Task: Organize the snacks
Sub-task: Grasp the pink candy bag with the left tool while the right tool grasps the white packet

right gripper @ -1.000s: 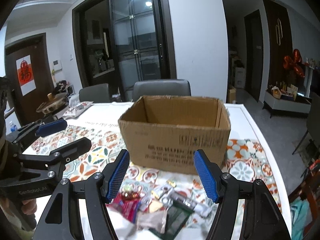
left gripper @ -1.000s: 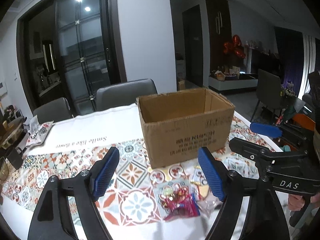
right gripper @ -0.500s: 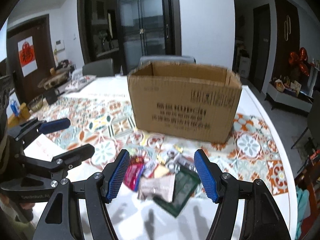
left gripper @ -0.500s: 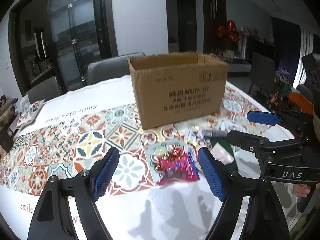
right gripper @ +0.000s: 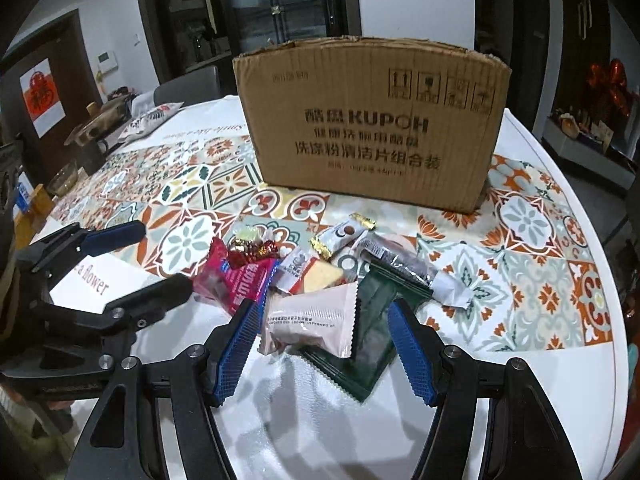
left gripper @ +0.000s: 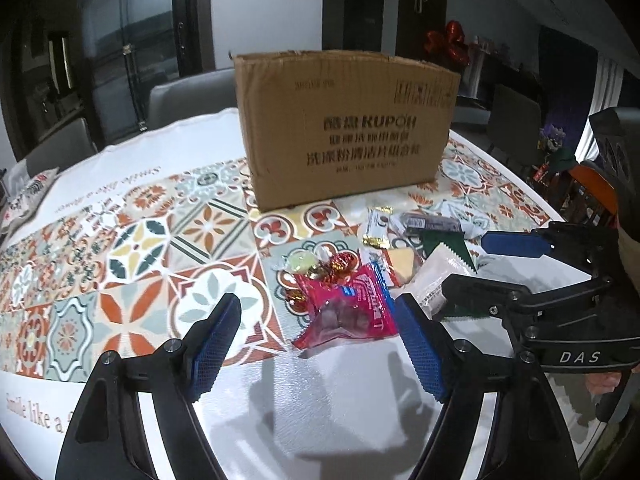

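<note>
A brown cardboard box [left gripper: 344,128] [right gripper: 372,120] stands on the tiled tablecloth. In front of it lies a pile of snacks: a pink-red packet [left gripper: 352,308] [right gripper: 236,280], a pale pink packet [right gripper: 312,320] [left gripper: 438,276], a dark green packet [right gripper: 368,344], foil-wrapped candies [left gripper: 320,264] [right gripper: 252,246] and a white-and-gold bar [right gripper: 344,234]. My left gripper [left gripper: 320,344] is open, low over the table, with the pink-red packet between its fingertips. My right gripper [right gripper: 324,344] is open around the pale pink and green packets. Each gripper shows in the other's view [left gripper: 532,276] [right gripper: 120,264].
The table's [right gripper: 552,400] rounded edge runs at the right. Grey chairs [left gripper: 188,96] stand behind the table. Bowls and a printed bag [right gripper: 152,116] sit at the far left. A white cloth [left gripper: 312,420] covers the near table.
Both grippers have come down and forward toward the snack pile. The box's opening no longer shows; I now see its front face. Both stay open.
</note>
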Motion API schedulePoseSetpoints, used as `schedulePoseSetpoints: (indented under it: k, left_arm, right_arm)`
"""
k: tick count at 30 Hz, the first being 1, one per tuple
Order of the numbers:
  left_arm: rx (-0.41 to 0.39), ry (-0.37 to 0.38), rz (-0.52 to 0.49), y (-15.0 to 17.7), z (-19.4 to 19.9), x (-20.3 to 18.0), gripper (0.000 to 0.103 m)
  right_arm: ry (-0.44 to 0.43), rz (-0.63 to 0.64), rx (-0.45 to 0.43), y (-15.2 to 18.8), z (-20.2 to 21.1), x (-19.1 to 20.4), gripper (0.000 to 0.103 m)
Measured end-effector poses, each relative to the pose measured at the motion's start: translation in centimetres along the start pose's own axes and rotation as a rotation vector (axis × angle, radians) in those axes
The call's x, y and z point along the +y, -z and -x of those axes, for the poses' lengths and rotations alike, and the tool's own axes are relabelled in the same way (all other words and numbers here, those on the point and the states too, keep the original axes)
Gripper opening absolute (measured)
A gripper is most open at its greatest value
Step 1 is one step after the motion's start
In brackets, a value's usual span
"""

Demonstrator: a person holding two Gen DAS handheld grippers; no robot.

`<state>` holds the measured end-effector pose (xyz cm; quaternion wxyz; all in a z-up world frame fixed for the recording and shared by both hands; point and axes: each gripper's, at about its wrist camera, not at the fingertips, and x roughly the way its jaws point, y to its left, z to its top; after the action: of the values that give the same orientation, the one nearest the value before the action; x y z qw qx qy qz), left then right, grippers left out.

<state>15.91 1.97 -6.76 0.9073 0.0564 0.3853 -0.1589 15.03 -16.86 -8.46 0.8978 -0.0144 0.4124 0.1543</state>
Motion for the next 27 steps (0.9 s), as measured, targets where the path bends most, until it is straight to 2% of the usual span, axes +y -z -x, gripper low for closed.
schedulePoseSetpoints:
  k: [10, 17, 20, 22, 24, 26, 27]
  left_arm:
    - [0.040, 0.060, 0.044, 0.5, -2.7, 0.6, 0.066]
    - [0.081, 0.128, 0.097, 0.6, -4.0, 0.9, 0.048]
    - [0.084, 0.137, 0.112, 0.7, -4.1, 1.0, 0.046]
    - [0.087, 0.148, 0.115, 0.7, -4.0, 1.0, 0.038]
    - [0.086, 0.144, 0.118, 0.7, -3.9, 0.8, 0.037]
    - [0.082, 0.138, 0.122, 0.7, -3.8, 0.8, 0.035]
    - [0.080, 0.136, 0.126, 0.8, -3.7, 0.8, 0.034]
  right_arm:
    - [-0.014, -0.006, 0.050, 0.3, -2.1, -0.1, 0.063]
    - [-0.044, 0.012, 0.056, 0.2, -2.7, 0.4, 0.058]
    - [-0.065, 0.013, 0.071, 0.3, -3.1, 0.7, 0.053]
    - [-0.071, 0.019, 0.071, 0.3, -3.2, 0.8, 0.050]
    - [-0.081, 0.023, 0.071, 0.4, -3.2, 0.9, 0.036]
    - [-0.091, 0.024, 0.073, 0.4, -3.2, 1.0, 0.029]
    - [-0.090, 0.022, 0.072, 0.4, -3.2, 0.9, 0.029]
